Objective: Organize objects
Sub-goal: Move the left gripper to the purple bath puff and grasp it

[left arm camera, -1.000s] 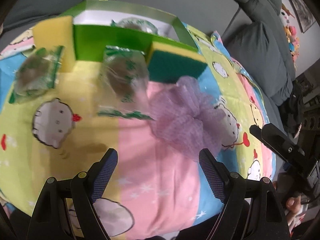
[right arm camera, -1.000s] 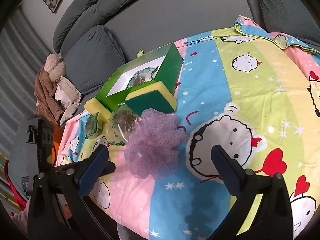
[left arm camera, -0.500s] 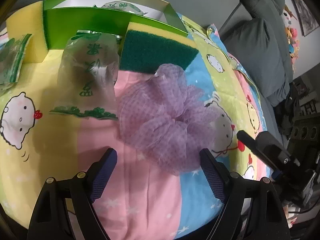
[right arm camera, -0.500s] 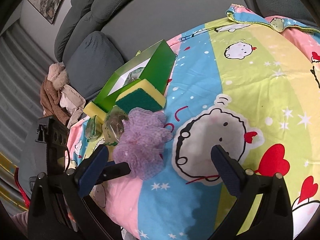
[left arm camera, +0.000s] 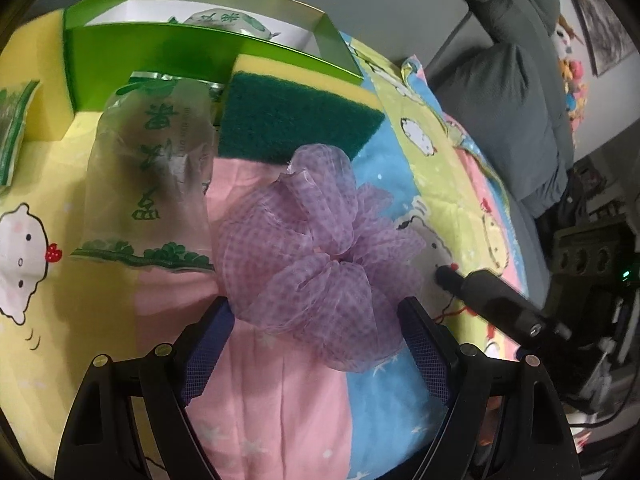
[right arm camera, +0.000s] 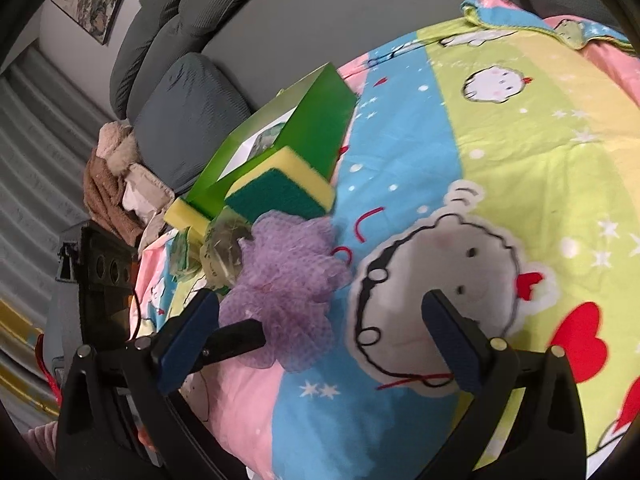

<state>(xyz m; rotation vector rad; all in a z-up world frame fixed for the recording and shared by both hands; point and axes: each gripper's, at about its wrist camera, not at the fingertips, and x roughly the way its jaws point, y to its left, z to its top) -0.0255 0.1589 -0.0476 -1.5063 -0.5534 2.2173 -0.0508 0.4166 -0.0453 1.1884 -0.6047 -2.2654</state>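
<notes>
A purple mesh pouf [left arm camera: 316, 256] lies on the cartoon-print cloth [left arm camera: 280, 400]. My left gripper [left arm camera: 316, 322] is open wide and the pouf's near part sits between its fingertips; the pads do not squeeze it. Behind the pouf lies a yellow-and-green sponge [left arm camera: 296, 120], and a clear packet with green print [left arm camera: 152, 184] lies to its left. A green box [left arm camera: 200, 52] stands at the back with another packet inside. In the right wrist view, my right gripper [right arm camera: 320, 336] hangs open and holds nothing, just right of the pouf [right arm camera: 288, 280], over the cloth.
A yellow sponge [left arm camera: 44, 80] and a second packet [left arm camera: 12, 128] lie left of the box. A grey sofa cushion [right arm camera: 192, 120] and a brown bundle of cloth [right arm camera: 108, 184] sit beyond the cloth's edge. Dark equipment [left arm camera: 592, 256] stands at the right.
My left gripper has come forward until the pouf sits between its fingertips. The right gripper has sunk closer to the cloth, beside the pouf. Both stay open.
</notes>
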